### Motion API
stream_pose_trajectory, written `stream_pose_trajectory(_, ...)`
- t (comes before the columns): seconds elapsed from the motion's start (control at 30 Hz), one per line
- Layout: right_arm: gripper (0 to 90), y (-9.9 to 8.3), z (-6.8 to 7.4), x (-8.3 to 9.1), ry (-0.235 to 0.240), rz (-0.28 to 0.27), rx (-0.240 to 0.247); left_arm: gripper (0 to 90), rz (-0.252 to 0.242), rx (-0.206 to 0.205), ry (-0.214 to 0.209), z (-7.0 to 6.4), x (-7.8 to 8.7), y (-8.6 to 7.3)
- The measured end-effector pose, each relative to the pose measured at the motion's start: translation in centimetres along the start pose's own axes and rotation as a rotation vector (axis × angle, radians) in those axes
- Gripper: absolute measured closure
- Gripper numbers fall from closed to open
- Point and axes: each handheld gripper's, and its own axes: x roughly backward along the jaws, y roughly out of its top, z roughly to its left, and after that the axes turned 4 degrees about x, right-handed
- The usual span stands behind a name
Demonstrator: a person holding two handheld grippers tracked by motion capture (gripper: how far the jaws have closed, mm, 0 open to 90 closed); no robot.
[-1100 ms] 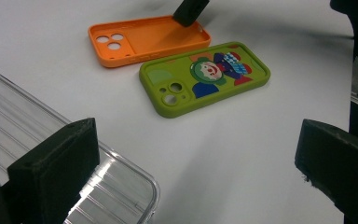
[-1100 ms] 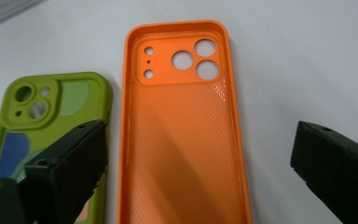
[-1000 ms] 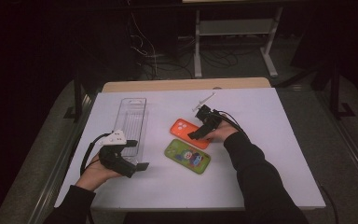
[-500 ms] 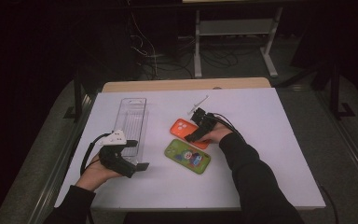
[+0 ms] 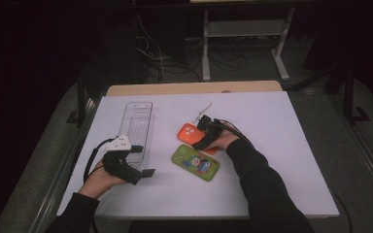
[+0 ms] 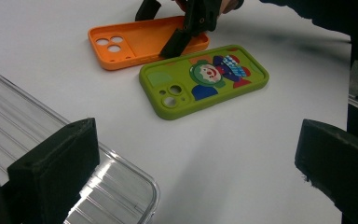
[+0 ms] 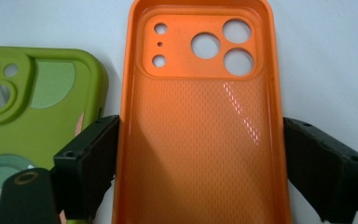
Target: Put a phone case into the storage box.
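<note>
An orange phone case (image 7: 200, 116) lies hollow side up on the white table, camera holes pointing away from my right gripper (image 7: 200, 170). That gripper's jaws press against both long edges of the case. In the high view the right gripper (image 5: 205, 135) is at the near end of the orange case (image 5: 187, 131). Beside it lies a green phone case (image 5: 195, 162) with a clown picture, printed side up. My left gripper (image 5: 143, 161) rests open at the front left, with nothing between its jaws, pointing toward the green case (image 6: 205, 79).
A clear plastic tray (image 5: 138, 124) lies lengthwise at the left, its near corner (image 6: 121, 182) just under my left gripper's jaw. A small white stick (image 5: 205, 108) lies behind the orange case. The white tabletop (image 5: 281, 145) has free room on the right.
My right gripper has slid a little to the left along the orange case. The left gripper has not moved.
</note>
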Motion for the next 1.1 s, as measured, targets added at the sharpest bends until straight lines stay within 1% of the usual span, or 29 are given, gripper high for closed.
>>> stream_pose_trajectory(0.03, 14.0, 0.0, 0.0, 0.0, -0.003, 0.000, 0.004, 0.0, 0.000, 0.000, 0.000, 0.0, 0.0, 0.0)
stream_pose_trajectory(0.07, 14.3, 0.0, 0.1, 0.1, 0.006, 0.001, -0.003, 0.0, 0.000, 0.000, 0.000, 0.0, 0.0, 0.0)
stream_pose_trajectory(0.23, 14.9, 0.0, 0.1, 0.0, 0.000, 0.003, -0.002, 0.0, 0.000, -0.004, 0.001, -0.1, -0.1, 0.0)
stream_pose_trajectory(0.4, 15.4, 0.2, 0.1, 0.1, -0.004, 0.013, -0.013, 0.0, 0.003, -0.003, 0.002, 0.0, 0.0, 0.0)
stream_pose_trajectory(0.53, 15.4, 0.0, -0.2, 0.6, -0.012, 0.012, -0.013, 0.0, 0.011, -0.004, 0.011, 0.0, 0.0, 0.3)
stream_pose_trajectory(0.57, 15.4, -0.1, -0.6, 1.4, -0.006, -0.001, -0.035, 0.0, 0.009, -0.006, 0.011, 0.0, 0.1, 0.4)
stream_pose_trajectory(0.6, 15.4, -0.1, -0.6, 1.4, -0.006, -0.001, -0.035, 0.0, 0.005, -0.007, 0.011, 0.0, 0.1, 0.5)
stream_pose_trajectory(0.63, 15.3, -0.2, -1.0, 2.5, -0.003, -0.013, -0.043, 0.0, 0.008, -0.007, 0.012, 0.0, 0.1, 0.7)
stream_pose_trajectory(0.67, 15.3, -0.2, -1.0, 2.5, -0.003, -0.013, -0.043, 0.0, 0.005, -0.007, 0.012, 0.0, 0.1, 0.9)
stream_pose_trajectory(0.7, 15.3, -0.4, -1.2, 3.7, 0.004, -0.019, -0.051, 0.0, 0.003, -0.009, 0.012, 0.0, 0.0, 1.2)
stream_pose_trajectory(0.73, 15.3, -0.4, -1.2, 3.7, 0.004, -0.019, -0.051, 0.0, 0.014, -0.013, 0.012, 0.0, 0.0, 1.4)
stream_pose_trajectory(0.77, 15.3, -0.5, -1.3, 4.3, 0.008, -0.023, -0.051, 0.0, 0.011, -0.016, 0.012, 0.0, 0.0, 1.7)
stream_pose_trajectory(0.8, 15.3, -0.7, -1.2, 4.8, 0.007, -0.022, -0.044, 0.0, 0.012, -0.024, 0.009, 0.1, 0.0, 2.1)
stream_pose_trajectory(0.83, 15.3, -0.8, -1.1, 5.2, 0.013, -0.014, -0.037, 0.0, 0.010, -0.024, 0.005, 0.1, -0.1, 2.4)
stream_pose_trajectory(0.93, 15.3, -1.4, -0.8, 6.4, 0.022, 0.005, -0.011, 0.0, 0.010, -0.045, -0.007, 0.1, -0.4, 3.6)
stream_pose_trajectory(1.07, 15.2, -1.9, -0.3, 8.0, 0.038, 0.000, 0.022, 0.0, 0.013, -0.072, -0.049, 0.2, -1.1, 5.2)
stream_pose_trajectory(1.1, 15.3, -2.1, -0.2, 8.3, 0.044, -0.002, 0.027, 0.0, 0.028, -0.090, -0.058, 0.3, -1.2, 5.6)
